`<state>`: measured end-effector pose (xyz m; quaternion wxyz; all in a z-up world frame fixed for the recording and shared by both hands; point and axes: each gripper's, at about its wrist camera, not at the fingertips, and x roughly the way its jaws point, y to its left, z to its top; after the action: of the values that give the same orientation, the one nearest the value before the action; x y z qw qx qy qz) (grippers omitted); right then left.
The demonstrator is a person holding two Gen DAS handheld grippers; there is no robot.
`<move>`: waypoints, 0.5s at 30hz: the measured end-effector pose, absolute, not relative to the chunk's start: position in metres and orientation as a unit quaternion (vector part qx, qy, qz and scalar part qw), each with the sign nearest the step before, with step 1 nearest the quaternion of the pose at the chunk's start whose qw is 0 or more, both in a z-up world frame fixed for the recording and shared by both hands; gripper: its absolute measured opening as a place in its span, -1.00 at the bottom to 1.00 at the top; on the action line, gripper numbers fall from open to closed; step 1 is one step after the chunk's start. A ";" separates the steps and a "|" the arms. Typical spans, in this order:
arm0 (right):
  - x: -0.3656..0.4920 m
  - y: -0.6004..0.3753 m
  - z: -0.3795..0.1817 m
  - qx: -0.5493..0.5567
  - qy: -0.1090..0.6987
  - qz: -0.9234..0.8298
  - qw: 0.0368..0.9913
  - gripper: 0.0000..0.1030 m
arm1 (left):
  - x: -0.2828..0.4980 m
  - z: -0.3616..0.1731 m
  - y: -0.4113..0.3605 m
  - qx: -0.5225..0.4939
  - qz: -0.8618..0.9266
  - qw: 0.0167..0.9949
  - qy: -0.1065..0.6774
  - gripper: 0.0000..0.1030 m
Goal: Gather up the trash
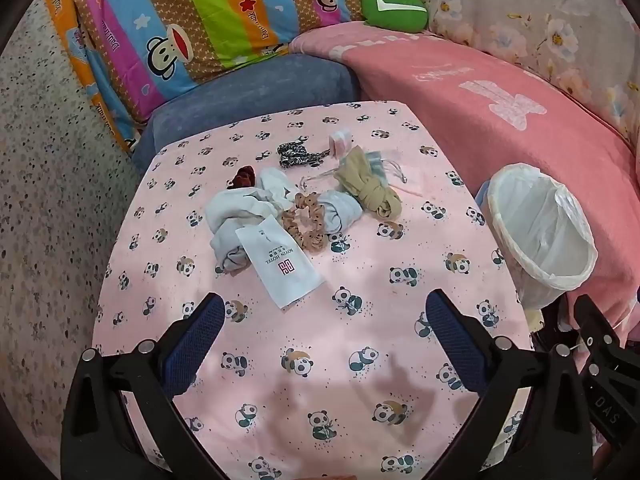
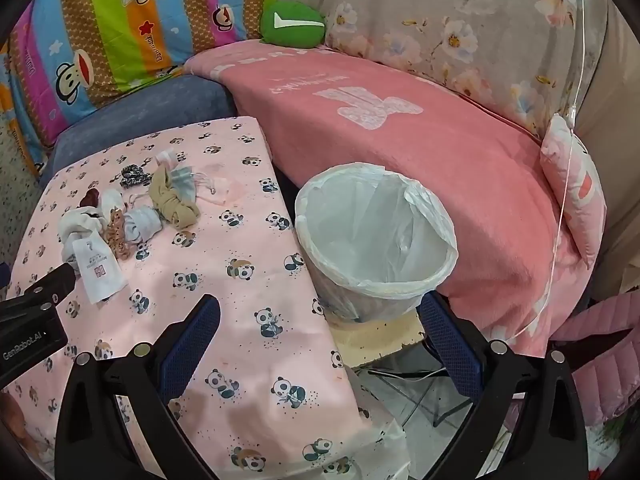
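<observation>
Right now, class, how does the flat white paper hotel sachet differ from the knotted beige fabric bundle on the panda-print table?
The white paper hotel sachet lies flat and rectangular; the knotted beige fabric bundle is lumpy and twisted. The sachet carries printed text and a red logo; the bundle is plain. The sachet sits nearer the cameras, the bundle farther back. Both rest on the table, untouched.

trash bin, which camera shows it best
The right wrist view: the trash bin sits near the middle, its whole rim and white liner visible. The left wrist view shows it smaller, at the right edge.
</observation>
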<state>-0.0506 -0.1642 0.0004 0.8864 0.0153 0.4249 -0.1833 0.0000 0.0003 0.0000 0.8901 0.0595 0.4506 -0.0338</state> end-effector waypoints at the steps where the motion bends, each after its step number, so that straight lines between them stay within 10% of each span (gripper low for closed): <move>1: -0.051 -0.164 0.001 0.012 0.425 -0.184 0.886 0.90 | 0.000 0.000 0.001 0.059 -0.034 0.890 0.451 0.87; 15: -0.049 -0.168 0.001 0.016 0.424 -0.182 0.887 0.90 | -0.008 -0.001 -0.001 0.063 -0.033 0.891 0.449 0.87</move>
<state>-0.0494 -0.1676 0.0011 0.8872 0.0161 0.4238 -0.1818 -0.0079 -0.0006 -0.0013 0.8907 0.0633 0.4489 -0.0328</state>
